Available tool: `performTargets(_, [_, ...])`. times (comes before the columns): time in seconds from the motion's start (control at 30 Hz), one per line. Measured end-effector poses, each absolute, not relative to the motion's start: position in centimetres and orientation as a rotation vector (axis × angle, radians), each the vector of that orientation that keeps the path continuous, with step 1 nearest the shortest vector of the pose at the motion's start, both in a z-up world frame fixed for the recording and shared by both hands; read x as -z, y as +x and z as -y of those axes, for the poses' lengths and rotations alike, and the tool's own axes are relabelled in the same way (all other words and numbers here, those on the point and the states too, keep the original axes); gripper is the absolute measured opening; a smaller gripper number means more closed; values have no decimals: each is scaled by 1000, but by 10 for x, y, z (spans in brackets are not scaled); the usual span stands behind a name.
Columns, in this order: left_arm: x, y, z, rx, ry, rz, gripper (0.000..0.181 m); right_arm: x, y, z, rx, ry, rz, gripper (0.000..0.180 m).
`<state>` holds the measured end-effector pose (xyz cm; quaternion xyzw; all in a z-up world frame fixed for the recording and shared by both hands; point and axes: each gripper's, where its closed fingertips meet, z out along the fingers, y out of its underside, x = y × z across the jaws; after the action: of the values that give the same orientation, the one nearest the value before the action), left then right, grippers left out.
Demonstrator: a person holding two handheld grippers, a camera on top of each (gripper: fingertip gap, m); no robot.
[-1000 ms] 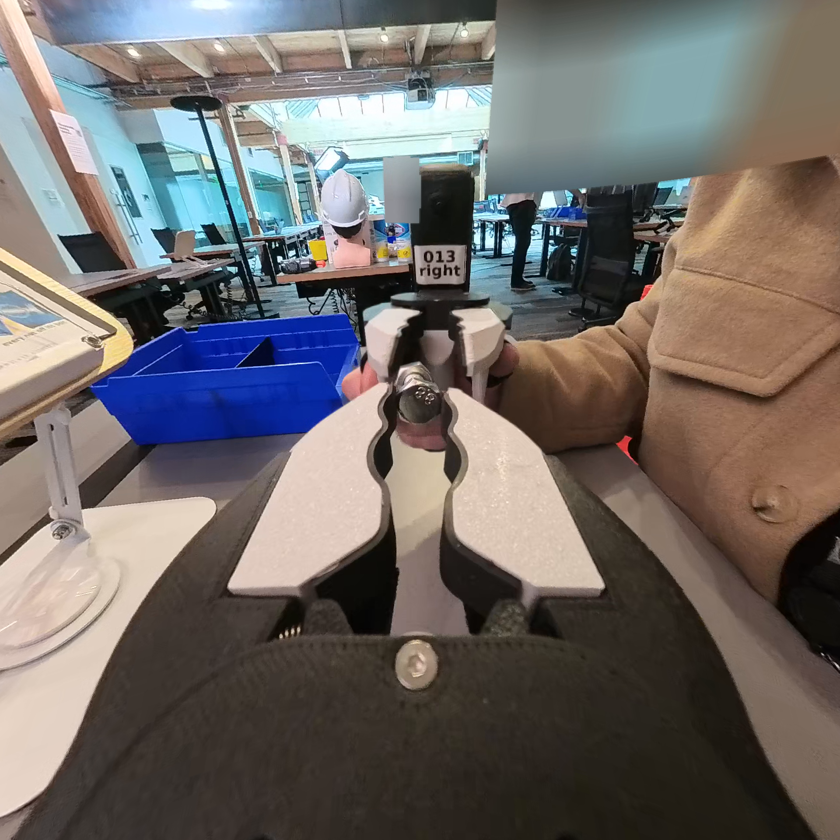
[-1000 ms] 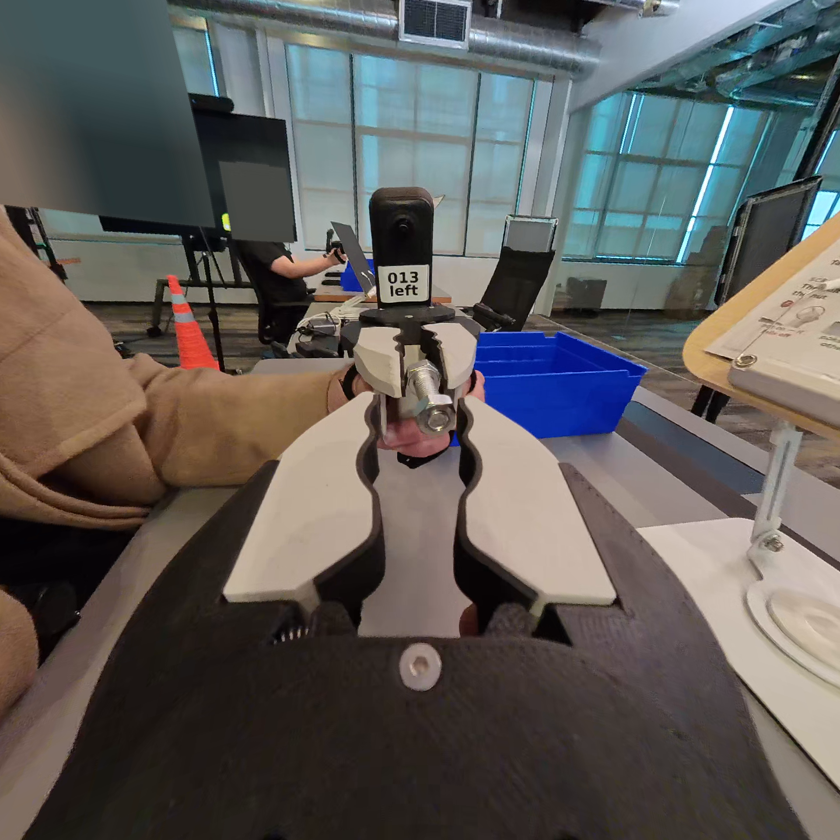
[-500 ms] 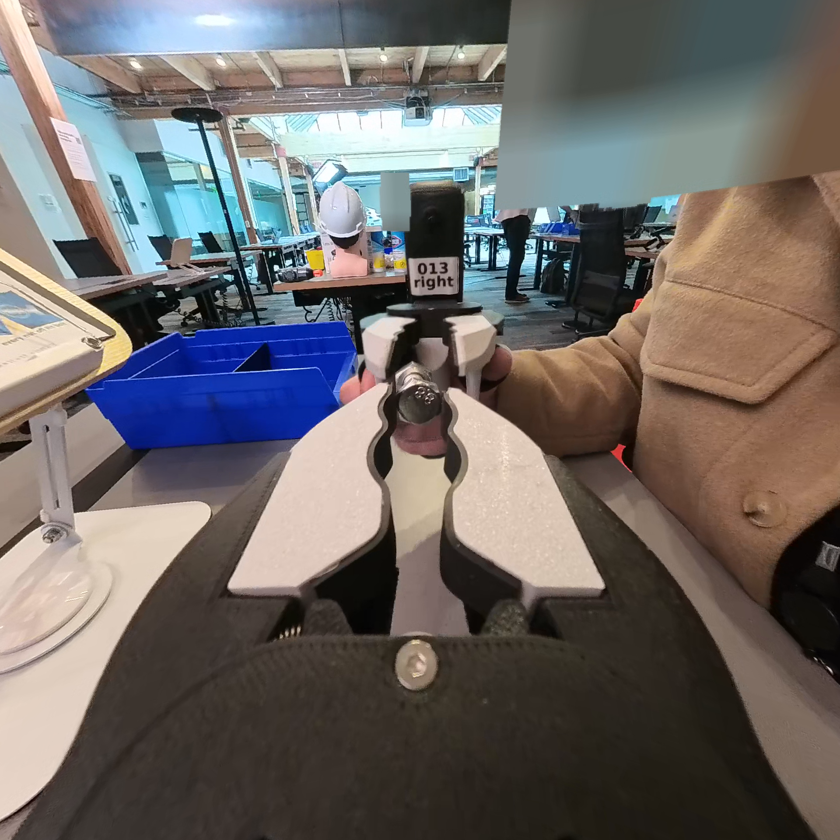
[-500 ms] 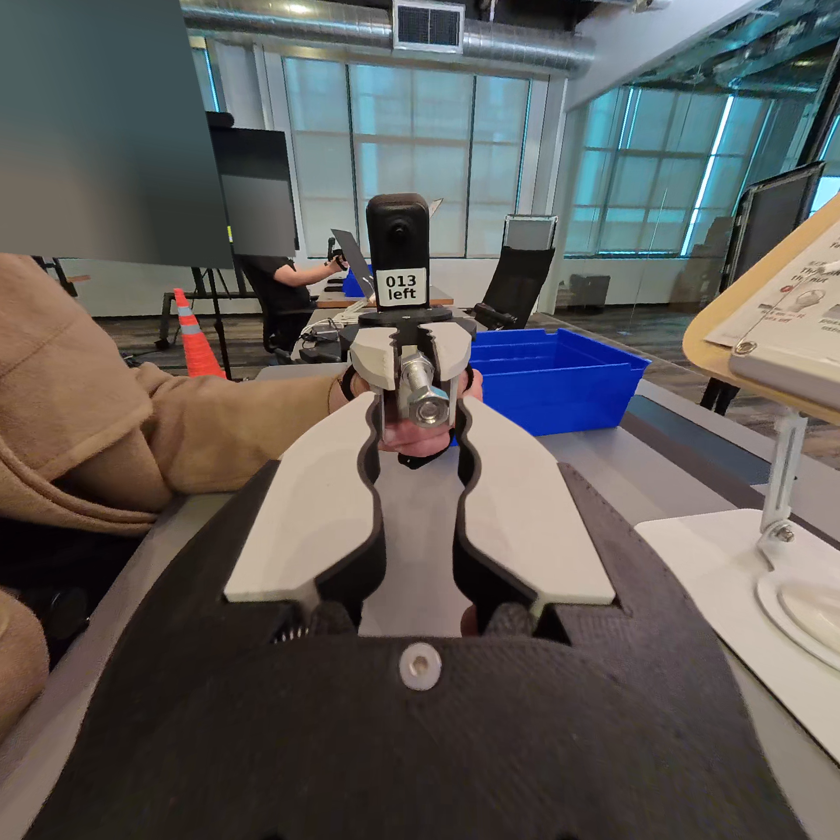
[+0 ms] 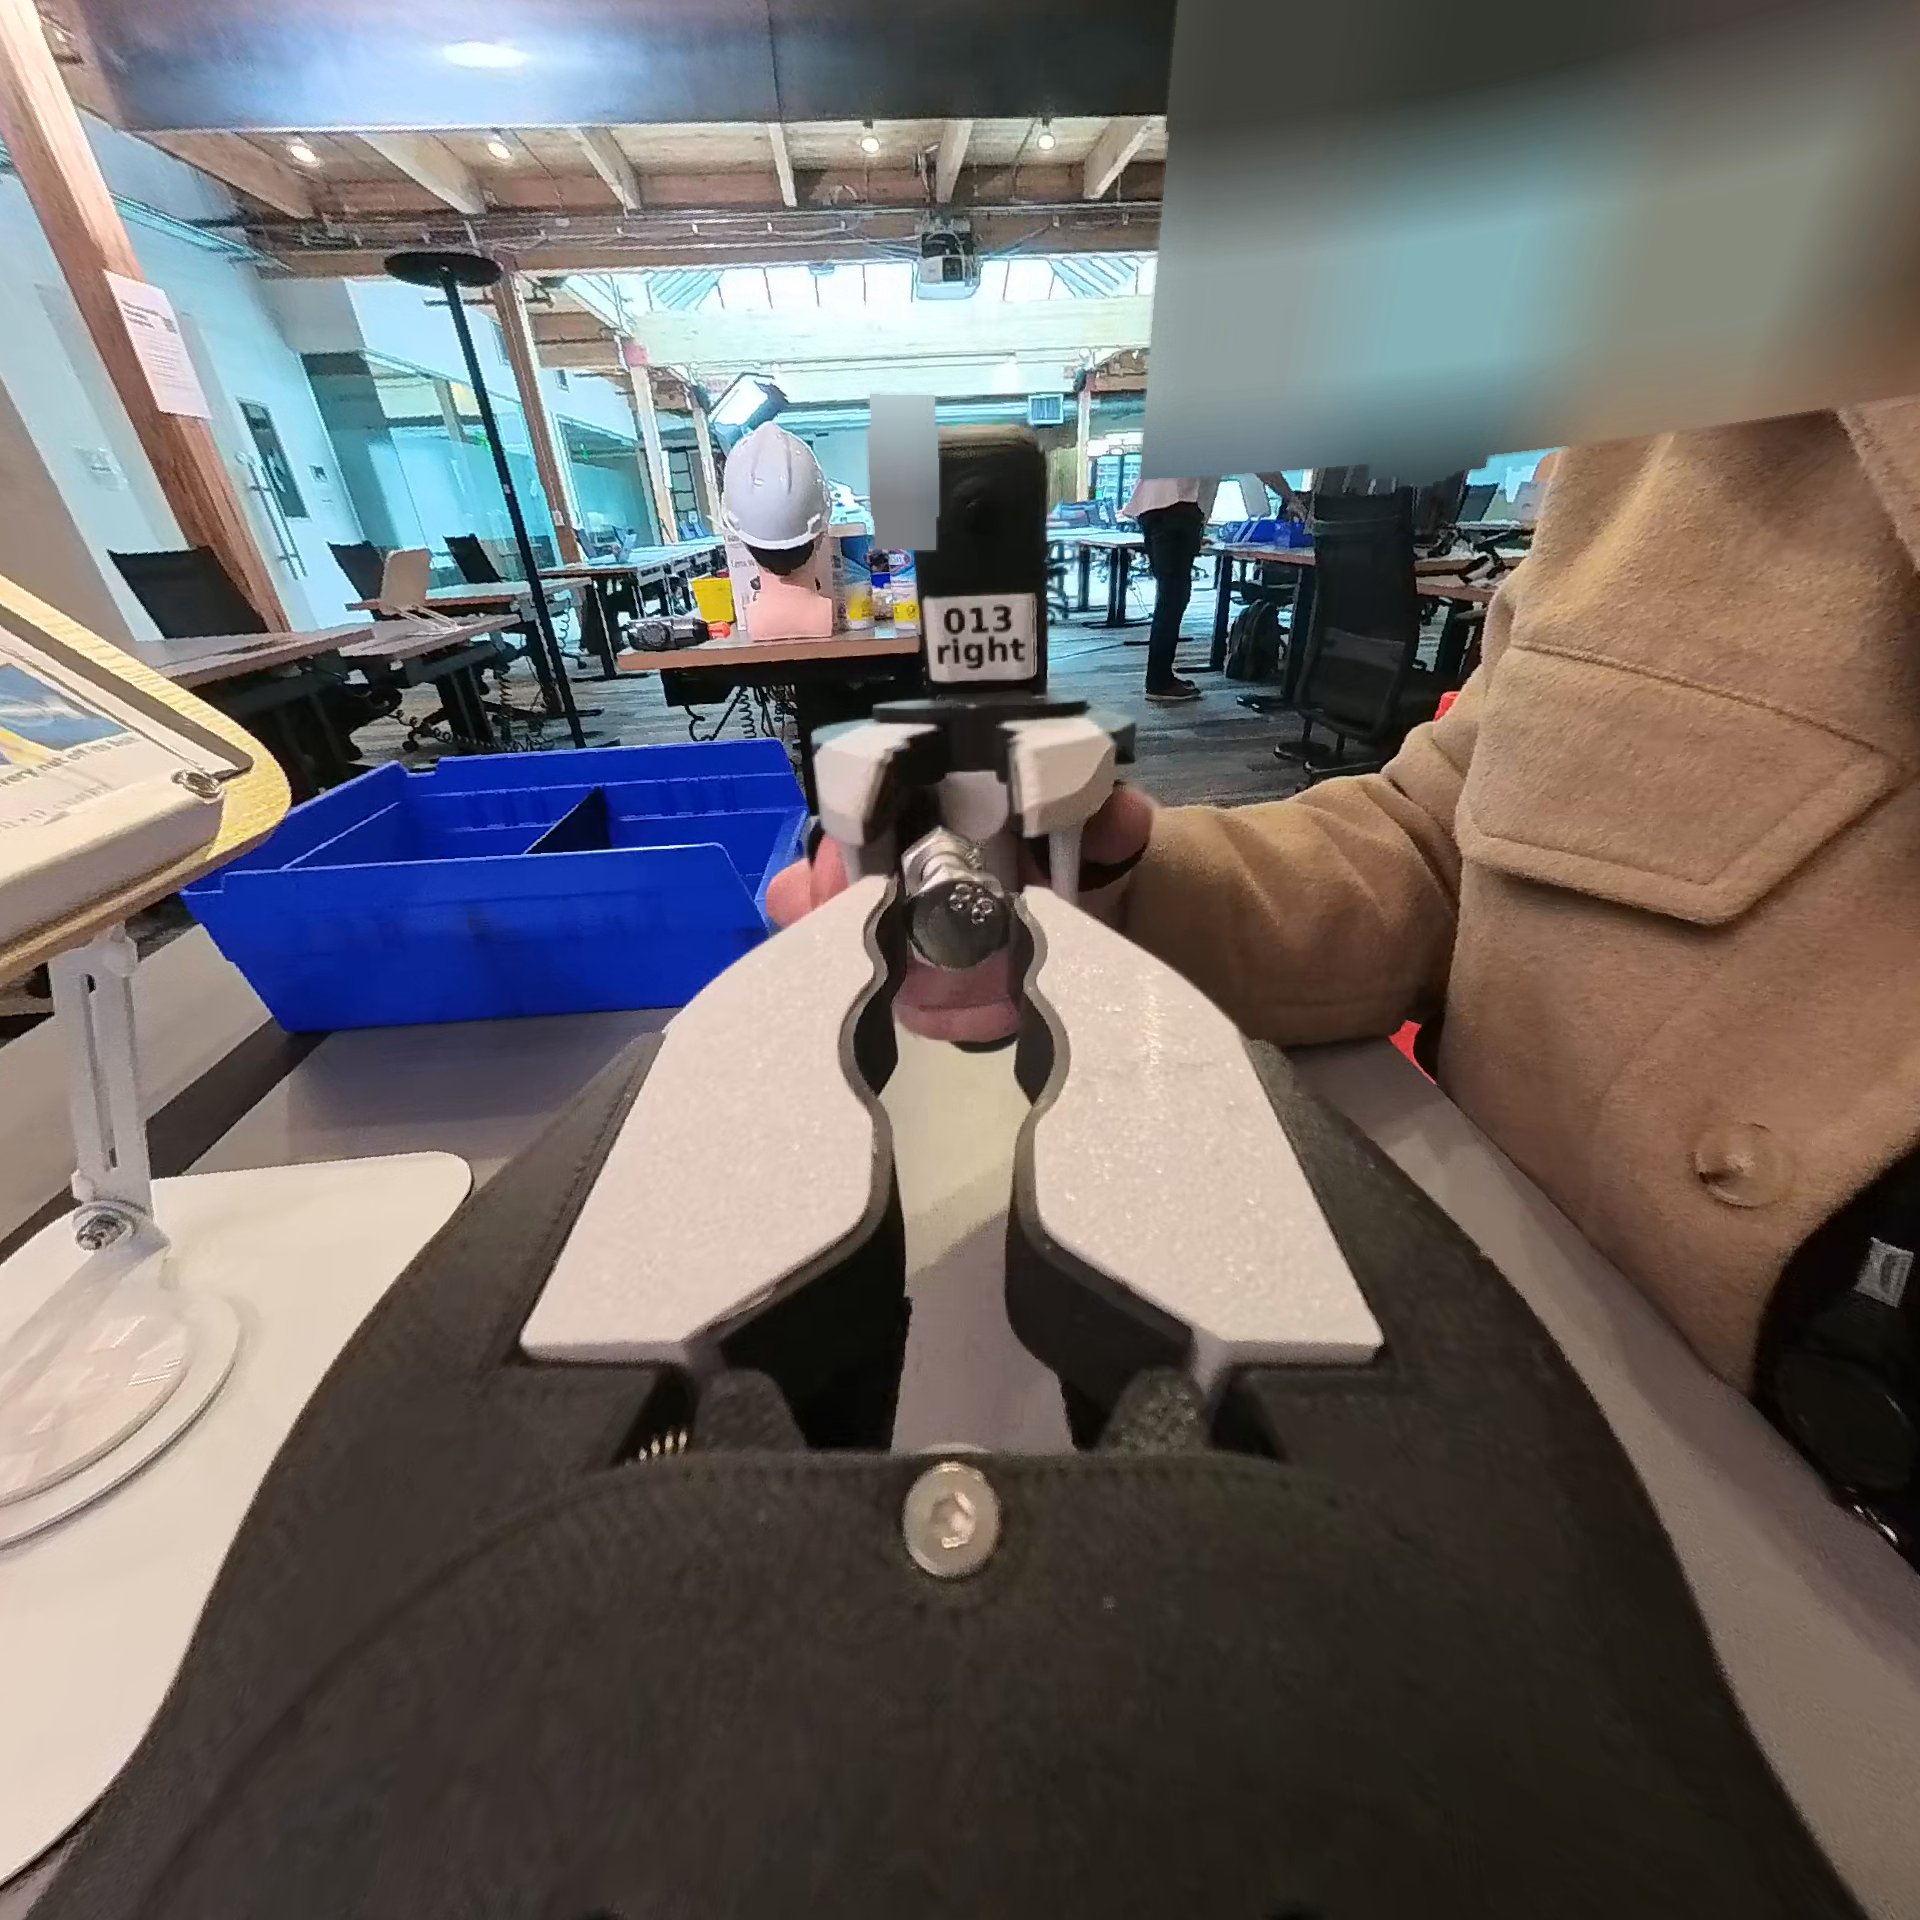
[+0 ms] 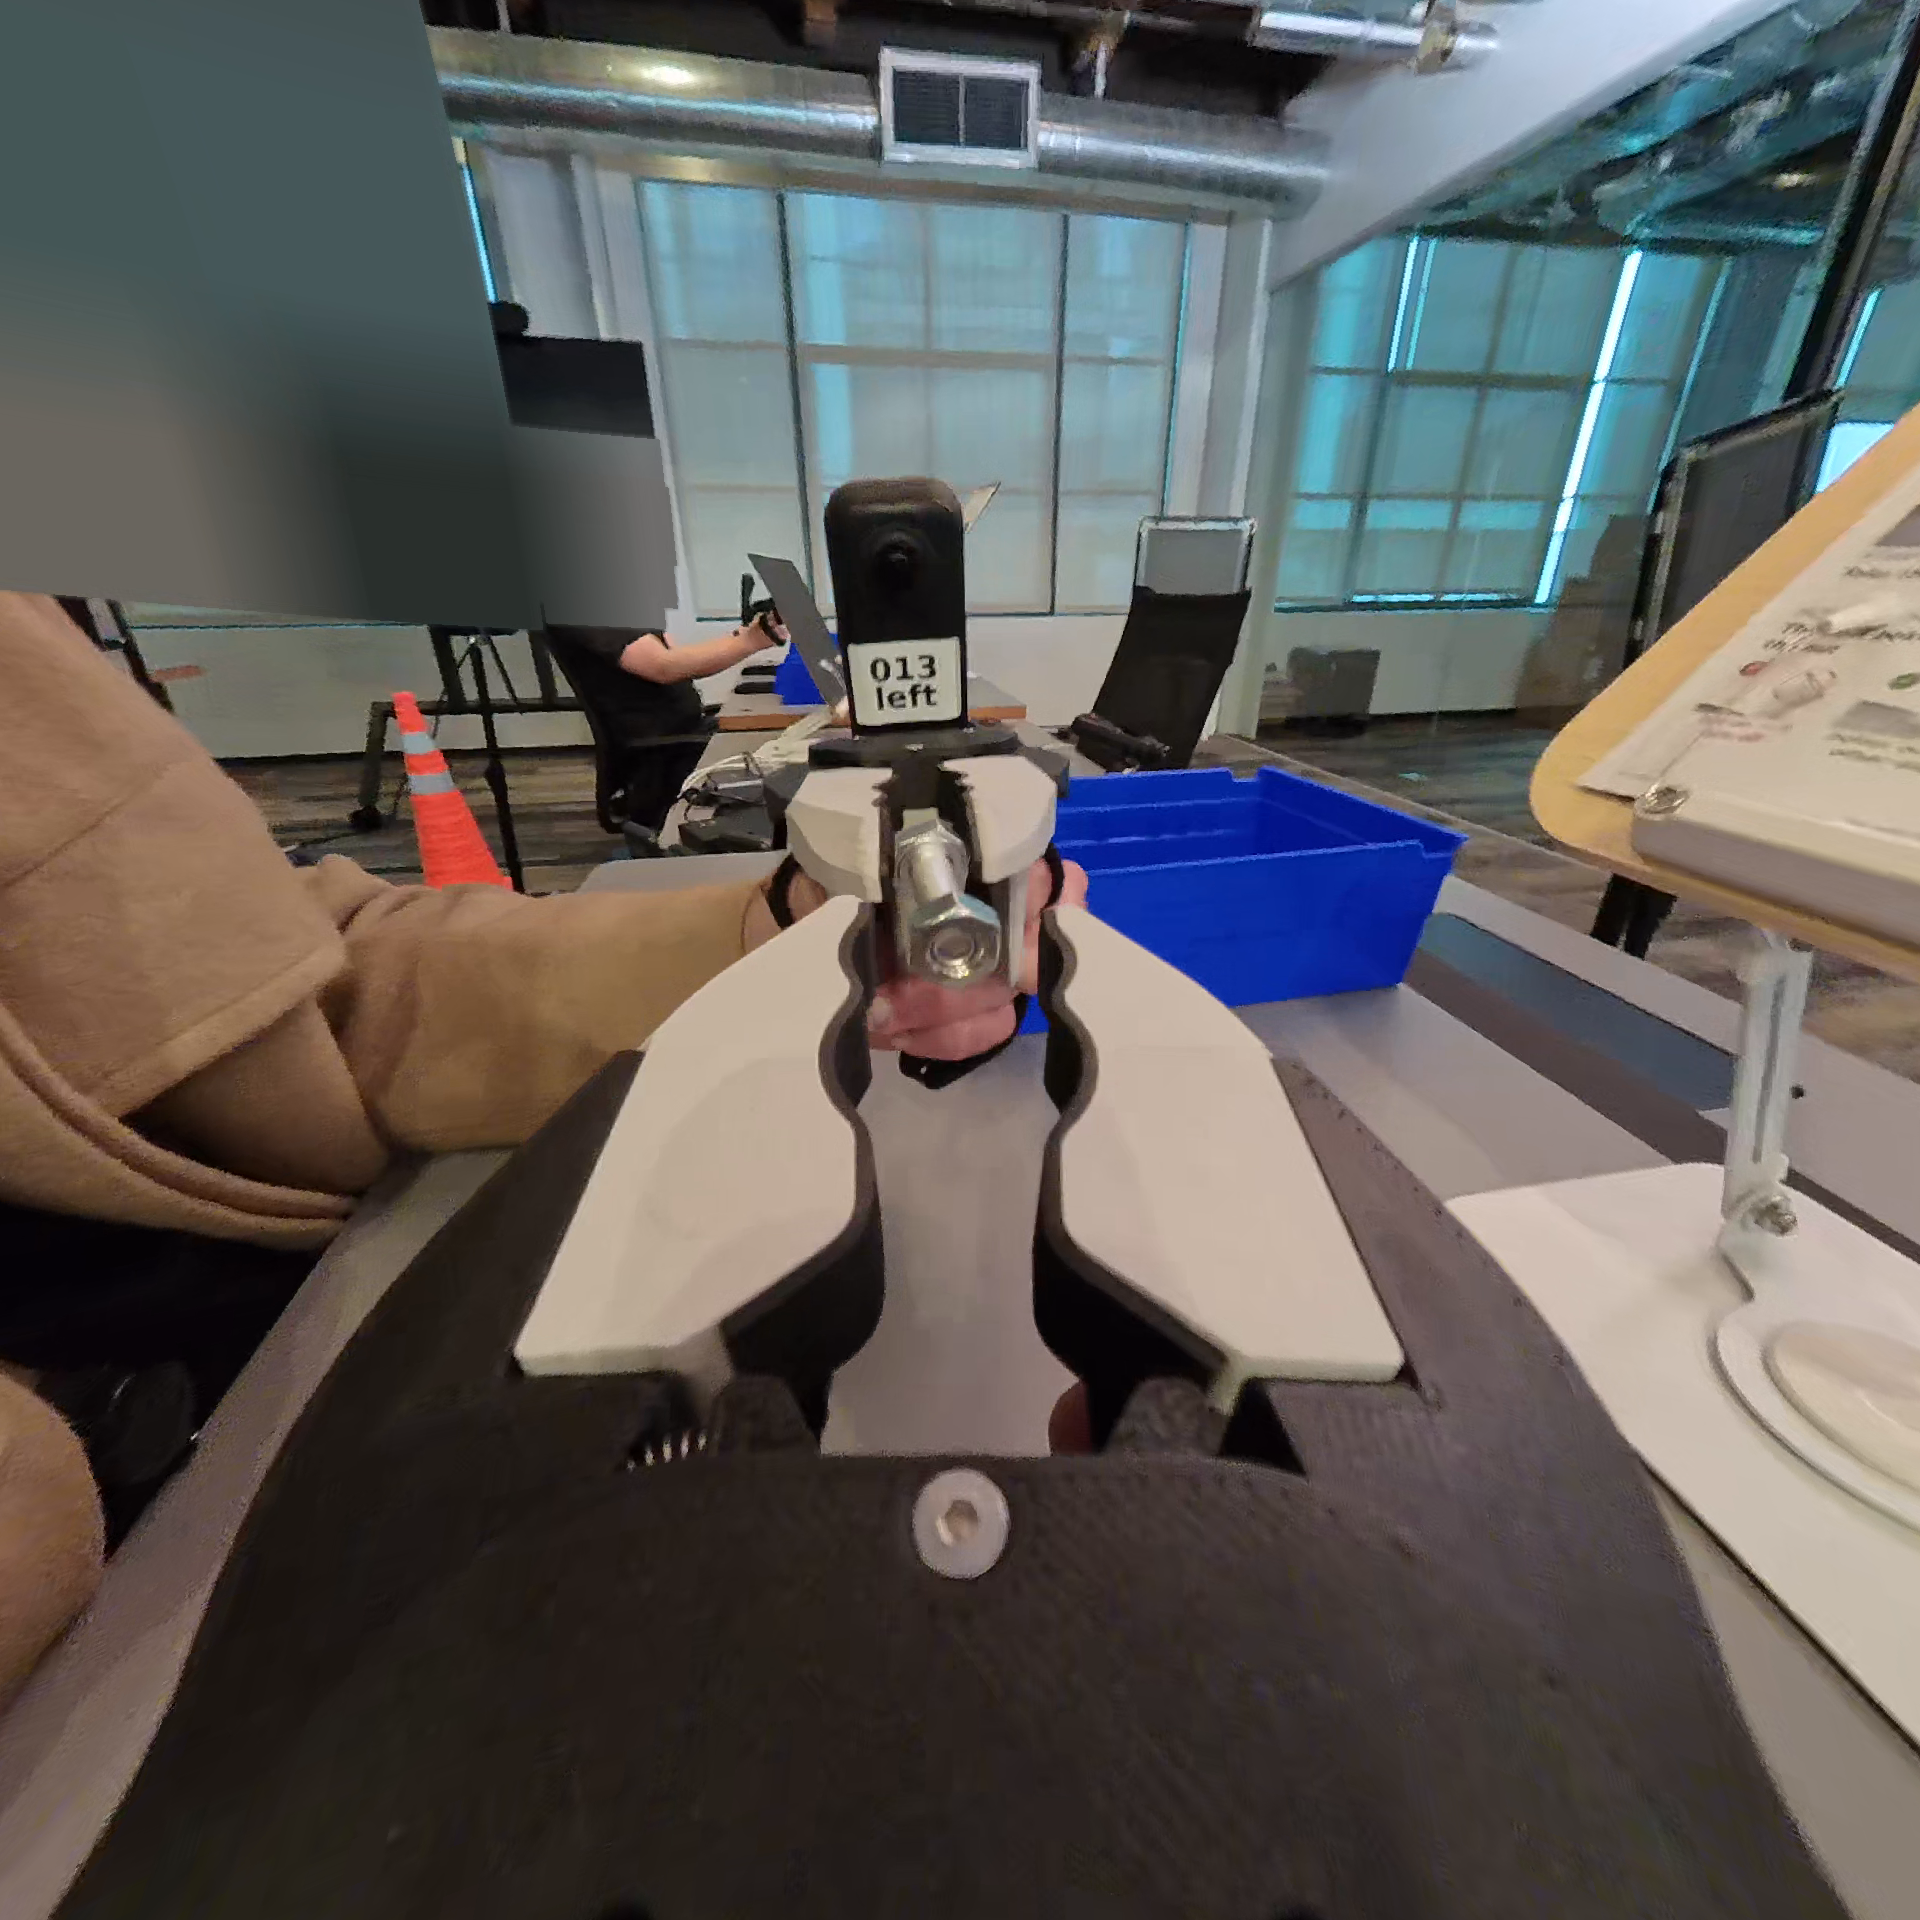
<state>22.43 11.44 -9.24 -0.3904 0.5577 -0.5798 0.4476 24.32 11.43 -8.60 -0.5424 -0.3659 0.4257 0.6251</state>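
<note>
Since a second ago I am seeing little change: both grippers are staying face to face, only drifting slightly against the room. My left gripper is clamping the hex head of a steel bolt; its long axis is running straight ahead from that gripper, the threaded end pointing into my right gripper, which is closing around the nut on that end. In the left wrist view, a white stand is sitting to the gripper's left, a blue bin ahead-left, a person's tan sleeve to the right. Below the grippers the grey counter is lying in an open office with desks.
</note>
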Motion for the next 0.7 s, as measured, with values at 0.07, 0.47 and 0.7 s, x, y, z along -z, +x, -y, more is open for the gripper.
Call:
performTargets(0.07, [92,224,-114,1436,-963,-1379,18,91,240,-115,-985,-1265,850,30])
performTargets(0.47, [89,224,-110,1474,-946,-1382,18,90,233,-111,-1087,-1256,826,18])
performTargets(0.7, [88,223,-108,1659,-970,-1346,18,89,232,-109,-678,-1191,974,18])
